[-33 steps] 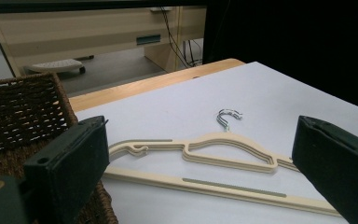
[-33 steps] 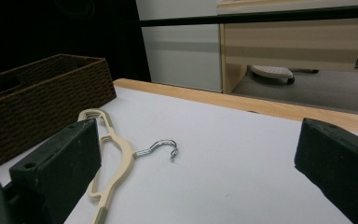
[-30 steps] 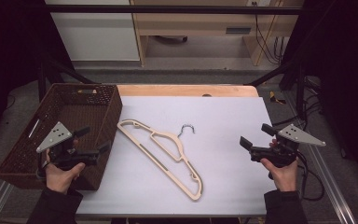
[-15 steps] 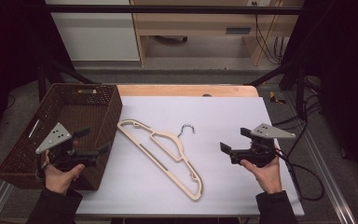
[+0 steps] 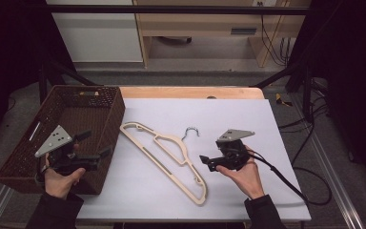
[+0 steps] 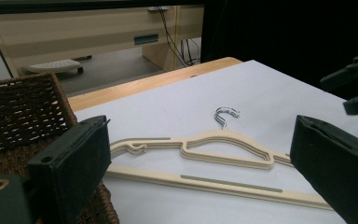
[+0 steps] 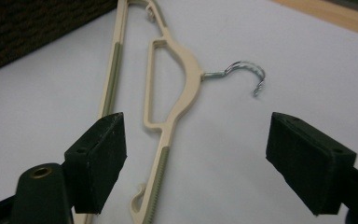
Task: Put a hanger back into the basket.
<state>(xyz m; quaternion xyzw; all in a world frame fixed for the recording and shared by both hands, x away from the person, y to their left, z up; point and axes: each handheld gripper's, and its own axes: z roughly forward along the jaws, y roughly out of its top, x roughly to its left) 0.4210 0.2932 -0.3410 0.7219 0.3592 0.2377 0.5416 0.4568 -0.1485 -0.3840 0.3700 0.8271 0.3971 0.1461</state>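
I wore dark sleeves to the wrist on both arms. My left gripper (image 5: 93,148) was matte black, topped by a grey three-cornered plate with small holes. My right gripper (image 5: 208,163) matched it, its own grey plate above and a black cable trailing behind. Each jaw carried a blocky dark pad; a brass-coloured eyelet sat at the base of one jaw.

We see the white bench (image 5: 248,129) evenly lit from above with faint shadows; its surroundings fall into darkness. In both gripper views, the near black jaws appear soft.
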